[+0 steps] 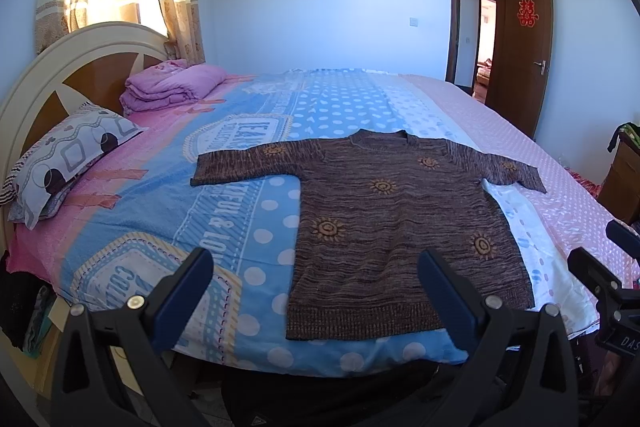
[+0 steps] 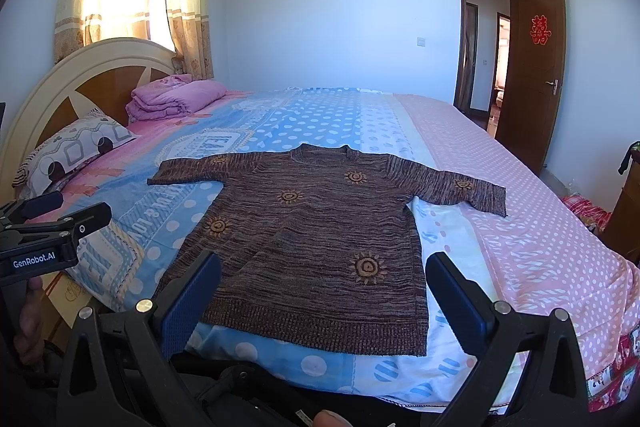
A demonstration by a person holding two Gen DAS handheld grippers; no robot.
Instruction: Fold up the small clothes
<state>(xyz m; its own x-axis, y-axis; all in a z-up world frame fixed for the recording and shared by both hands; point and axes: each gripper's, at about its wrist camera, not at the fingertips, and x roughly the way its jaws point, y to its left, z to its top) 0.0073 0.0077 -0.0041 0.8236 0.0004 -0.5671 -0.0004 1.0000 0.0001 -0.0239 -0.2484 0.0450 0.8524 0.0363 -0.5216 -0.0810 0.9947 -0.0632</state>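
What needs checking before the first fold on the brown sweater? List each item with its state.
1. Sweater spread flat on the bed, both sleeves out: ok.
2. Left gripper open, holding nothing: ok.
3. Right gripper open, holding nothing: ok.
4. Nothing lying on the sweater: ok.
5. Pillow and folded purple blanket apart from the sweater: ok.
6. Fingers in contact with the hem: not ok; both grippers hover short of it.
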